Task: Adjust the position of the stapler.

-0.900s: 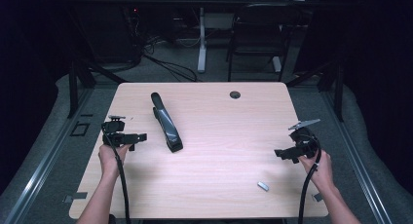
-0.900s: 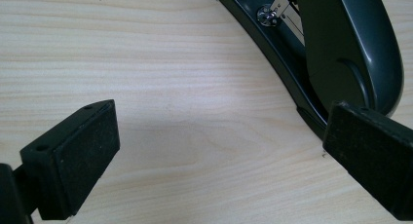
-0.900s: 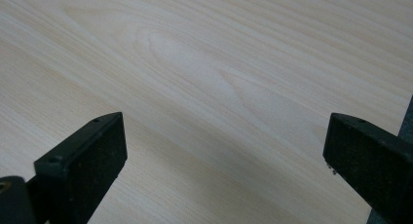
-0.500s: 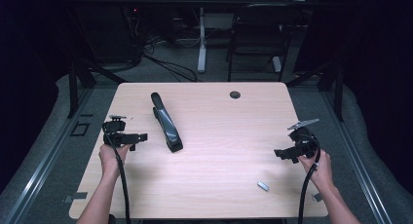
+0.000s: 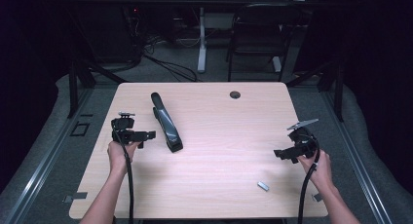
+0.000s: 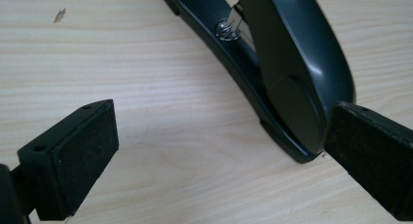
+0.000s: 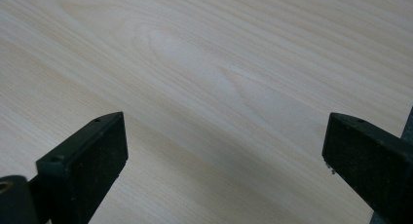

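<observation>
Left gripper point(image 5: 150, 134) jaws wide apart, nothing between; stapler point(image 5: 165, 121) just beside, near end by one jaw in left gripper view. Right gripper point(image 5: 278, 153) jaws wide apart over bare tabletop point(image 5: 219, 175); staple strip point(image 5: 263, 186) near it. Judgement: centre jaws across stapler body before closing, approach level, avoid nudging it.

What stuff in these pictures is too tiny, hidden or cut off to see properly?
- Small grey piece, high view: too small to tell what it is.
- Stapler, left gripper view: its far end is cut off by the top edge.
- Stapler's near tip, left gripper view: partly hidden behind one jaw of the open left gripper.
- Dark round spot on the table, high view: too small to identify.
</observation>
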{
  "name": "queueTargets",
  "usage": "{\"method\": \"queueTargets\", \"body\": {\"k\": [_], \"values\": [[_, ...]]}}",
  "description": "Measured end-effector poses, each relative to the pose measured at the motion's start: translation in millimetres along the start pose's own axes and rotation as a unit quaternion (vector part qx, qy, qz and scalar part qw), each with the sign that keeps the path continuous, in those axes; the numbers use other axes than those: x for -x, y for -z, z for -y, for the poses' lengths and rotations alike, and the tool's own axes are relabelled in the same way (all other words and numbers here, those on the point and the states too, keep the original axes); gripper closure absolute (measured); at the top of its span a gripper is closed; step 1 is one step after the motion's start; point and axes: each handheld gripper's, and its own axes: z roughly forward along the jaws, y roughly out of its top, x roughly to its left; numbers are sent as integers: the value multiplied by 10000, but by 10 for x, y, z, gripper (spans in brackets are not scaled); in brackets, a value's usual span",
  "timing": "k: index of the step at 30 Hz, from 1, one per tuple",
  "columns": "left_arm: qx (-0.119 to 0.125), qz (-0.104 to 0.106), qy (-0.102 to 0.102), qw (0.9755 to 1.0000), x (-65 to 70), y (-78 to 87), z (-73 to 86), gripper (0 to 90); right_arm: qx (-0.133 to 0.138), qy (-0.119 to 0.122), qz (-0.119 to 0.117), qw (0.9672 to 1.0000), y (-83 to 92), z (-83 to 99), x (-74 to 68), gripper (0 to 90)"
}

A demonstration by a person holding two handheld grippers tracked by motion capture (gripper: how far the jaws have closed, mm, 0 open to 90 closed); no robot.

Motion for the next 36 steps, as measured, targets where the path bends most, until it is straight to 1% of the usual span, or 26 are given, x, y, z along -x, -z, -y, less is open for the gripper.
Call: {"method": "queueTargets", "body": {"k": [3,4,5,6,8,10,11,12,13,14,15,16,17,18,19,20,21,22,25,28,29,30,31,32,35,36], "values": [[29,2,-17,10000,41,-4,-17,0,4,-2,3,10000,-1,-1,0,23],[95,-42,-29,9999,73,-9,-31,0,0,0,23,10000,-5,-2,0,24],[95,-42,-29,9999,73,-9,-31,0,0,0,23,10000,-5,-2,0,24],[171,-49,18,9998,100,-10,-54,0,-13,-6,42,10000,-11,-2,1,24],[217,-69,40,9997,119,-14,-70,0,-25,1,49,10000,-11,-3,0,25],[280,-58,30,9996,190,-45,-125,0,-37,4,51,10000,-13,-6,-6,29],[280,-58,30,9996,190,-45,-125,0,-37,4,51,10000,-13,-6,-6,29],[310,-74,-26,9995,257,-86,-159,0,-41,-8,47,10000,-17,-5,-3,32],[310,-74,-26,9995,257,-86,-159,0,-41,-8,47,10000,-17,-5,-3,32],[312,-62,-115,9994,326,-133,-192,0,-66,-28,41,10000,-20,-3,1,35],[306,-66,-135,9994,361,-155,-210,0,-75,-28,44,10000,-21,-2,3,36],[306,-66,-135,9994,361,-155,-210,0,-75,-28,44,10000,-21,-2,3,36],[296,-88,-199,9993,391,-183,-230,0,-60,-48,21,10000,-23,0,2,36],[290,-90,-193,9994,429,-229,-262,0,-62,-20,52,10000,-14,-1,7,38],[290,-90,-193,9994,429,-229,-262,0,-60,-10,94,9999,-9,0,11,38],[277,-106,-224,9993,460,-290,-296,0,-37,-29,103,9999,-3,2,12,39],[277,-106,-224,9993,460,-290,-296,0,-37,-29,103,9999,-3,2,12,39],[245,-132,-273,9992,475,-315,-316,0,-19,-44,80,10000,3,1,14,39],[244,-176,-257,9992,511,-386,-375,0,-33,-27,77,10000,9,1,20,42],[245,-240,-263,9991,536,-438,-420,0,-16,-50,76,10000,4,1,14,44],[245,-272,-226,9991,550,-470,-437,0,-13,-54,74,10000,3,1,14,45],[223,-389,-282,9986,571,-518,-450,0,-21,-57,59,10000,1,3,13,46],[223,-389,-282,9986,571,-518,-450,0,-21,-57,59,10000,1,3,13,46],[102,-399,-251,9988,579,-572,-462,0,-27,-33,76,10000,2,4,12,48],[30,-434,-268,9987,590,-625,-469,4,-30,-29,95,9999,3,3,13,52],[-47,-451,-288,9986,598,-661,-477,4,-33,-28,85,10000,3,3,14,53]]}}
